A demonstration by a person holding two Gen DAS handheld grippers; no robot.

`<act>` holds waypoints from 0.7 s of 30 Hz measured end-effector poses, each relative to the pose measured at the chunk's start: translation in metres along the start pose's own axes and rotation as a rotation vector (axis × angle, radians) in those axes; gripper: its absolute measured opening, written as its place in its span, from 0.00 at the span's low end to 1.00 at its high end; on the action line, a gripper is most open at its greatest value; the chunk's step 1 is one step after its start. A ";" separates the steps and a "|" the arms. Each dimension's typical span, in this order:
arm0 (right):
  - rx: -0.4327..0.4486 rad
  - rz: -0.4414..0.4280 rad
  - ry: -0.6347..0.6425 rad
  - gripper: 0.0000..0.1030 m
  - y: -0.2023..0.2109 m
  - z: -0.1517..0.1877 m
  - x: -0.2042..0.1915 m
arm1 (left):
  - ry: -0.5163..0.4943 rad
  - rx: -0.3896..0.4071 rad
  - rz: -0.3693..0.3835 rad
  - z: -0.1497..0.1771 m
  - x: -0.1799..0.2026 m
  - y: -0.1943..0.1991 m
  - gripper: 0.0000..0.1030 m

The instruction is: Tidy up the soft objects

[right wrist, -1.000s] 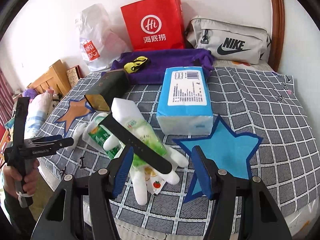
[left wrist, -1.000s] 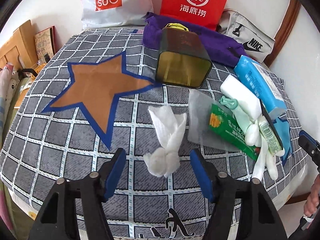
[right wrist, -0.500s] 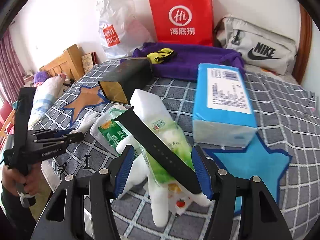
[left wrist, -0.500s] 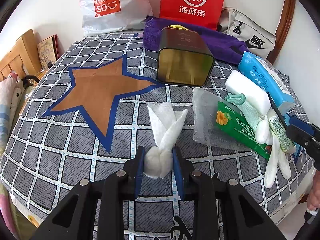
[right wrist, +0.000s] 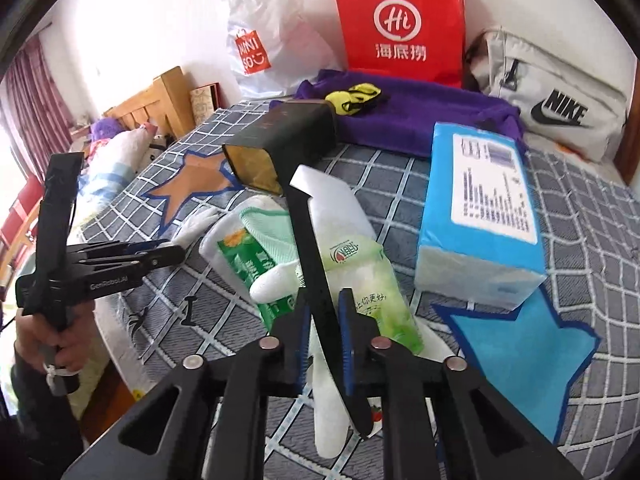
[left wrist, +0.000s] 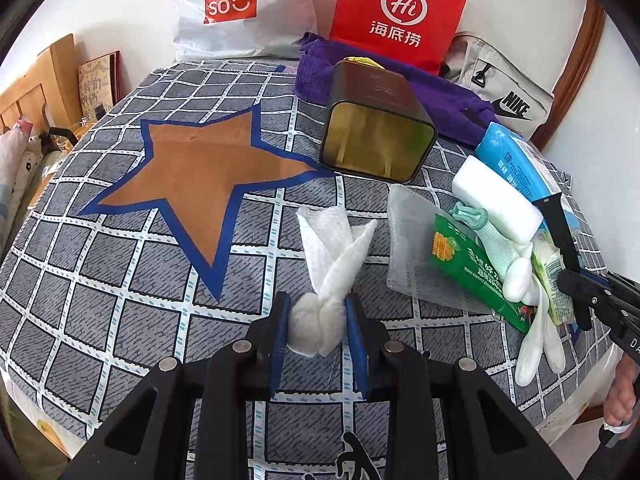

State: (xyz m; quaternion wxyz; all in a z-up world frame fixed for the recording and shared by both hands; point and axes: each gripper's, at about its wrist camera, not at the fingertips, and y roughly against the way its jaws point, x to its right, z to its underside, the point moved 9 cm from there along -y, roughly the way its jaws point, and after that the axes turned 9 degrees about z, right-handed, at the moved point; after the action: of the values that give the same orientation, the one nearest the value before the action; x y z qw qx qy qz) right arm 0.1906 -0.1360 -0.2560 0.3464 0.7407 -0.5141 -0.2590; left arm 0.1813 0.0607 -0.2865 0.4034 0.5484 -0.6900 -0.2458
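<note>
A twisted white tissue [left wrist: 332, 256] lies on the grey checked bedspread [left wrist: 120, 280]. My left gripper [left wrist: 318, 320] is shut on its balled near end. My right gripper [right wrist: 324, 312] is shut on a flat black strap [right wrist: 308, 236] that lies over a pile: a white sponge block [right wrist: 328, 200], white gloves [right wrist: 276, 280], a green packet [right wrist: 248, 264] and a pale green pouch [right wrist: 372, 280]. The pile also shows in the left wrist view [left wrist: 500, 248] at the right. The left gripper shows in the right wrist view [right wrist: 152, 258].
An open dark tin [left wrist: 376, 136] lies on its side behind the tissue. A blue tissue pack [right wrist: 480, 208], a purple towel [right wrist: 400, 116], a red paper bag [right wrist: 400, 20], a Miniso bag [left wrist: 240, 4] and a Nike pouch [right wrist: 560, 100] stand behind. Brown star [left wrist: 200, 164] and blue star [right wrist: 520, 352] mark the cloth.
My left gripper moved forward and closed on the tissue's balled end. My right gripper moved left onto the pile and closed on the black strap.
</note>
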 end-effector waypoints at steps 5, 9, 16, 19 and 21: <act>-0.012 -0.047 -0.056 0.13 -0.001 0.003 0.002 | 0.007 0.002 0.002 0.000 0.000 0.001 0.26; -0.033 -0.112 -0.098 0.17 -0.007 0.002 -0.001 | 0.009 0.000 -0.003 -0.001 0.000 0.001 0.26; -0.004 -0.115 -0.113 0.07 -0.003 -0.005 0.001 | 0.021 -0.001 0.008 0.001 -0.001 0.002 0.26; -0.025 -0.116 -0.106 0.07 -0.012 -0.002 -0.003 | 0.031 -0.002 0.007 0.002 -0.002 0.003 0.26; -0.016 -0.098 -0.094 0.05 -0.011 -0.001 -0.004 | 0.049 -0.005 0.023 0.003 -0.003 0.005 0.26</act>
State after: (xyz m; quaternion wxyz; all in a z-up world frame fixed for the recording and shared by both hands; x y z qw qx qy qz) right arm 0.1963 -0.1298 -0.2636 0.3146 0.7493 -0.4909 -0.3140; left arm 0.1761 0.0644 -0.2853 0.4244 0.5454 -0.6855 -0.2290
